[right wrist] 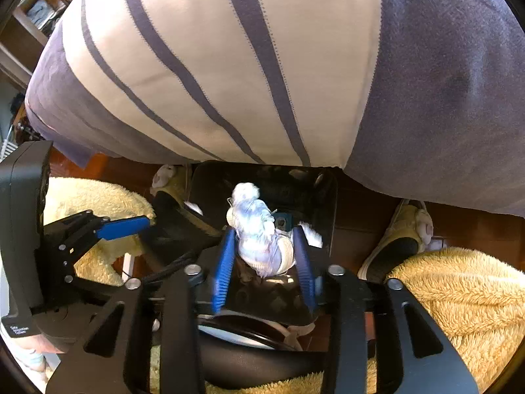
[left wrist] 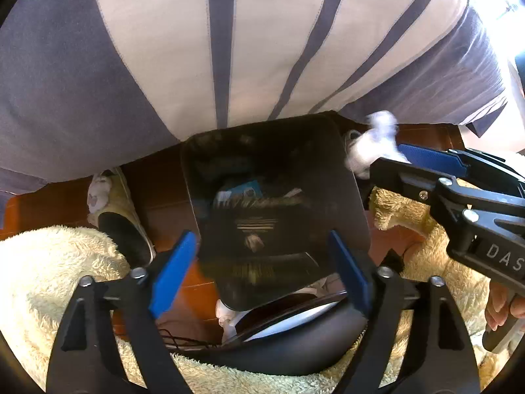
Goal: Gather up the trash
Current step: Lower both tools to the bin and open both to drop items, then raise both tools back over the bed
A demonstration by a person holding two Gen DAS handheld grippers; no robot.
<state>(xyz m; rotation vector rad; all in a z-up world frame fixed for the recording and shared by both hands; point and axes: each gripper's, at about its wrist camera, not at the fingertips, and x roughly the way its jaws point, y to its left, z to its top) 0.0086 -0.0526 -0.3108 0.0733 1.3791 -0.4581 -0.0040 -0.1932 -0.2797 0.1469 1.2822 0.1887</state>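
Reading the only clear lettering, you find white capitals "DAS" on the black body of your right gripper where it crosses the left wrist view, the rest of the word cut off by the picture's edge; a small white label on the left gripper's handle in the right wrist view is too fine to make out. Much is hidden: the striped grey and cream cushion covers the far rim of the dark rectangular plastic bin, the bin's contents are smeared by blur, and only a bluish wrapper and pale scraps can be guessed at inside. Your left gripper stands wide apart with nothing between its blue pads, poised over the bin's near rim. Your right gripper has its blue pads partly apart, with the crumpled white tissue wad between them above the bin's opening; whether the pads press on the wad you cannot tell. Cream fleece blanket lies on both sides, and a yellow slipper sits just beside the bin's left wall.
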